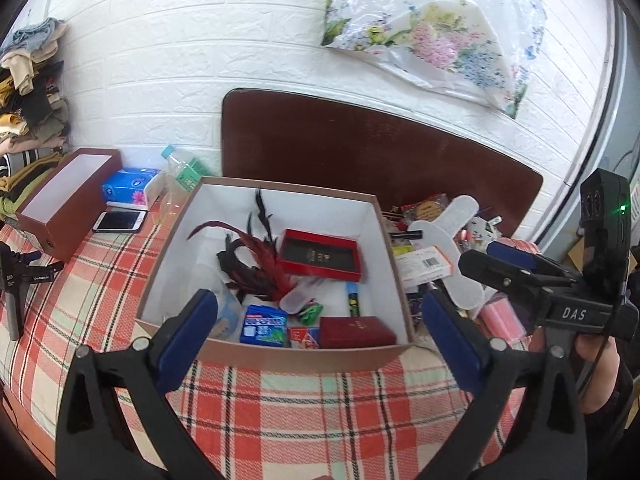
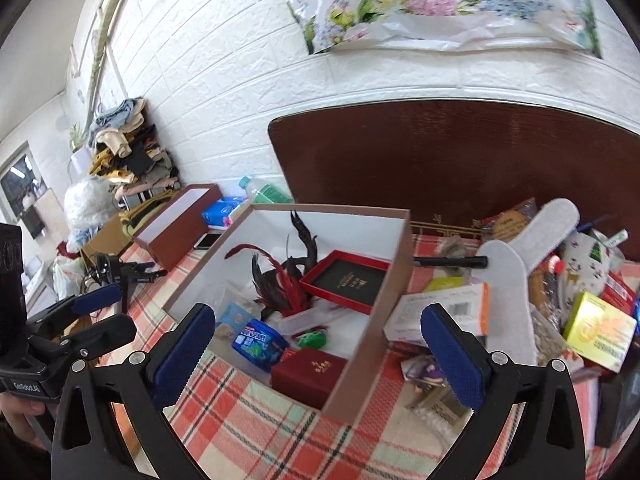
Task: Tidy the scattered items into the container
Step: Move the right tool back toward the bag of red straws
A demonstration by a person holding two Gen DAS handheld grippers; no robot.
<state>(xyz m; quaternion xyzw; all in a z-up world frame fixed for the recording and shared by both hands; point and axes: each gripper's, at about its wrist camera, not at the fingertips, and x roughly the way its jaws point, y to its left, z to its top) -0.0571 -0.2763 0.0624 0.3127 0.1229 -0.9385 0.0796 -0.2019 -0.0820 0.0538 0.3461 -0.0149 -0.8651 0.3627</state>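
Observation:
An open cardboard box (image 1: pixel 394 240) (image 2: pixel 396 276) with white inside stands on the plaid cloth. In it lie red and black feathers (image 1: pixel 256 264), a red tray (image 1: pixel 320 258), a blue gum pack (image 1: pixel 264 324) and a dark red case (image 1: pixel 356 332). A heap of scattered items lies right of the box: white insoles (image 2: pixel 516 280), a white and orange carton (image 2: pixel 444 310), a yellow-green box (image 2: pixel 600 330), a black pen (image 2: pixel 452 261). My left gripper (image 1: pixel 320 332) is open and empty before the box's near wall. My right gripper (image 2: pixel 320 344) is open and empty over the box's near right corner.
A brown shoebox (image 1: pixel 68 196), a tissue pack (image 1: pixel 132 188), a phone (image 1: pixel 120 221) and a plastic bottle (image 1: pixel 180 176) lie left of the box. A dark wooden board (image 1: pixel 380 152) leans on the white brick wall. Clothes (image 1: pixel 32 92) are piled at the far left.

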